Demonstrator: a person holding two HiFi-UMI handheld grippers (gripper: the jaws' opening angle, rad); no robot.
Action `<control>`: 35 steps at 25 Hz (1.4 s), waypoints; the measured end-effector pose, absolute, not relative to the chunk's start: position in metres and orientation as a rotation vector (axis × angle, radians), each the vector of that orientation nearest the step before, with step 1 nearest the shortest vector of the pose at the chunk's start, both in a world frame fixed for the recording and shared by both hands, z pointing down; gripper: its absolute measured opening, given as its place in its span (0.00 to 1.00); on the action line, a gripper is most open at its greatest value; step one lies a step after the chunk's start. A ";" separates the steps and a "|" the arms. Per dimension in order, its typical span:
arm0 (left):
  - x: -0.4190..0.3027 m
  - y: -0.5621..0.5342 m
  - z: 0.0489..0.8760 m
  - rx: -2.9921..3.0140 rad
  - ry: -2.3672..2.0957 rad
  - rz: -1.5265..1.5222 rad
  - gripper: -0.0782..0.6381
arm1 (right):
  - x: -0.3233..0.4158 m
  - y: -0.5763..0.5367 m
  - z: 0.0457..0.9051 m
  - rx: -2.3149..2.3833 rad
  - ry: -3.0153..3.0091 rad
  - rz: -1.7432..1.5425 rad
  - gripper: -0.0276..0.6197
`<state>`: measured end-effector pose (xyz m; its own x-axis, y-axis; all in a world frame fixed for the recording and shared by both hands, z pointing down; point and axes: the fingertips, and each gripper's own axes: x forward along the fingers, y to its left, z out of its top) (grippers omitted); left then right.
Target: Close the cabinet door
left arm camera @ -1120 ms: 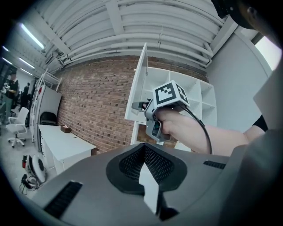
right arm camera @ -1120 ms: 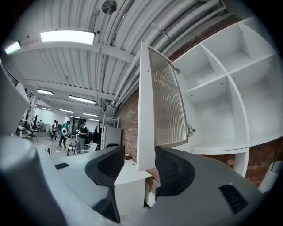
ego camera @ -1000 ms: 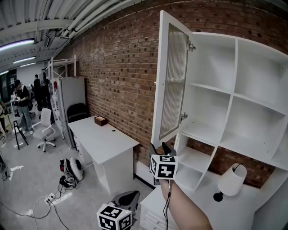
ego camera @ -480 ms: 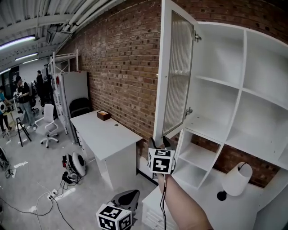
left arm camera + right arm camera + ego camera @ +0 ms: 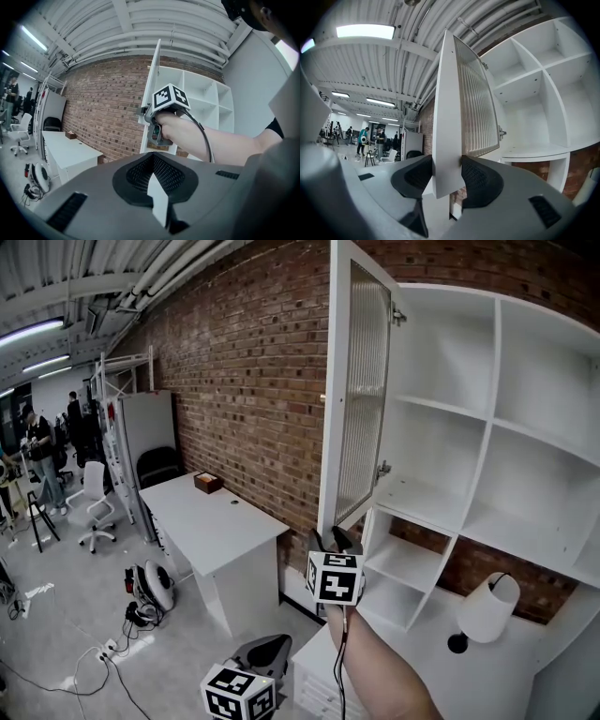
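Right claw (image 5: 330, 541) jaws just narrowed, now clamped across lower free corner of cabinet door (image 5: 354, 399). Door itself no nearer shut than second ago.
- Brick wall (image 5: 244, 381) behind; cabinet (image 5: 489, 381) against it, right.
- Door hinged on cabinet's left side, wide open, free edge near person.
- Task barely begun: grip made, whole swing right onto shelves left.
- Sweep looks free: table (image 5: 211, 517) left, well apart; lamp (image 5: 487, 607) low right, below door's bottom edge.
- Left claw (image 5: 153, 185) jaws together, empty, low and near.
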<state>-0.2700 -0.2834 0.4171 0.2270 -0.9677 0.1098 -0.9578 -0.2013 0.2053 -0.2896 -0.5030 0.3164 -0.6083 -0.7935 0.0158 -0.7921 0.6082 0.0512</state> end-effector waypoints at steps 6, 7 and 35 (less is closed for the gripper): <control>-0.247 -0.286 0.414 2.329 -1.767 -0.051 0.12 | -0.247 -0.492 0.318 1.402 -2.786 -0.066 0.35; -0.240 -0.287 0.414 2.344 -1.753 -0.047 0.12 | -0.237 -0.491 0.318 1.408 -2.785 -0.068 0.34; -0.100 -0.338 0.416 2.530 -1.454 -0.006 0.12 | -0.017 -0.556 0.311 1.660 -2.657 -0.015 0.19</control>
